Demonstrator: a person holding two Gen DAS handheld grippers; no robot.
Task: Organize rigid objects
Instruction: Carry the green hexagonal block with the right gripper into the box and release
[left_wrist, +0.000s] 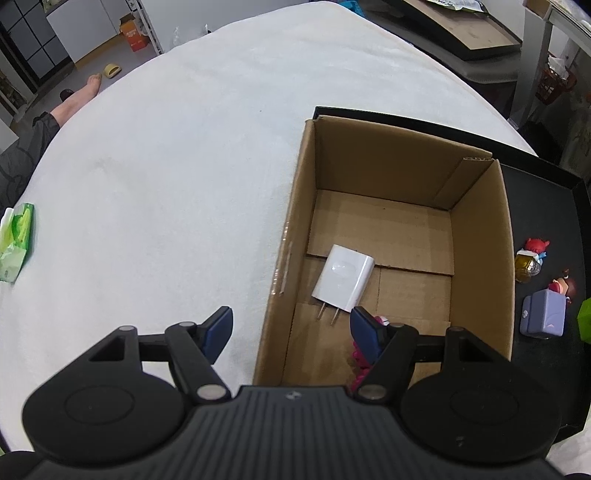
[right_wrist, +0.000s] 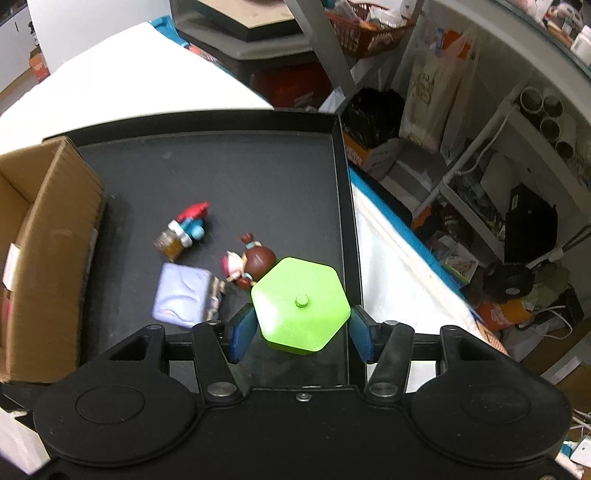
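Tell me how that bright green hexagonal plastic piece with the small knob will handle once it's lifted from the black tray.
The bright green hexagonal plastic piece looks rigid, so it probably won't flex between the right gripper. Its glossy faces may be a bit slippery. The blue pads sit against opposite sides, which should keep it from twisting. Its flat faces suggest it won't roll.
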